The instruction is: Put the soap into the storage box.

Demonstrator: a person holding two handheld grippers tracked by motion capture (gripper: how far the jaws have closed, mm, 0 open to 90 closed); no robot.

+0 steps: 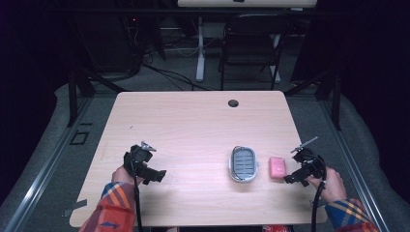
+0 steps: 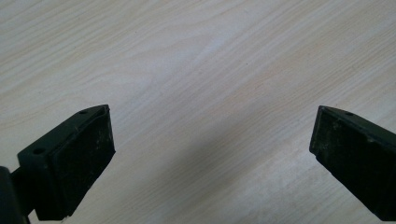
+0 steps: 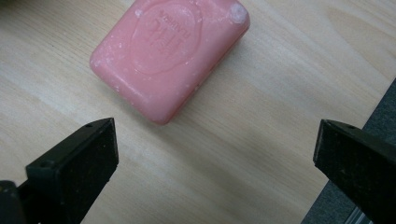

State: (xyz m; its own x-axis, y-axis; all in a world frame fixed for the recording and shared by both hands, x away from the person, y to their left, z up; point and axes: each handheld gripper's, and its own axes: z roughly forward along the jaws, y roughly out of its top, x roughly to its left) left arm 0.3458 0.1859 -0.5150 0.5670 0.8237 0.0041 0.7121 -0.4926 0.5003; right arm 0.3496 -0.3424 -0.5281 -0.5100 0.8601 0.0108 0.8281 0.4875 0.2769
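A pink bar of soap [image 1: 276, 166] lies flat on the wooden table [image 1: 193, 125], just right of a grey oval soap dish [image 1: 242, 163] with a slatted insert. My right gripper [image 1: 293, 178] hovers close to the soap's right side, open and empty; in the right gripper view the soap [image 3: 170, 53] lies just ahead of the spread jaws [image 3: 215, 154], apart from them. My left gripper [image 1: 157, 175] is held at the table's front left, open with nothing between its jaws; the left gripper view has bare wood under the gripper [image 2: 210, 144].
A cable hole [image 1: 233, 103] sits near the table's far edge. A black folding chair [image 1: 251, 46] and a white desk leg [image 1: 199, 53] stand behind the table. The table's right edge [image 3: 355, 154] runs close beside my right gripper.
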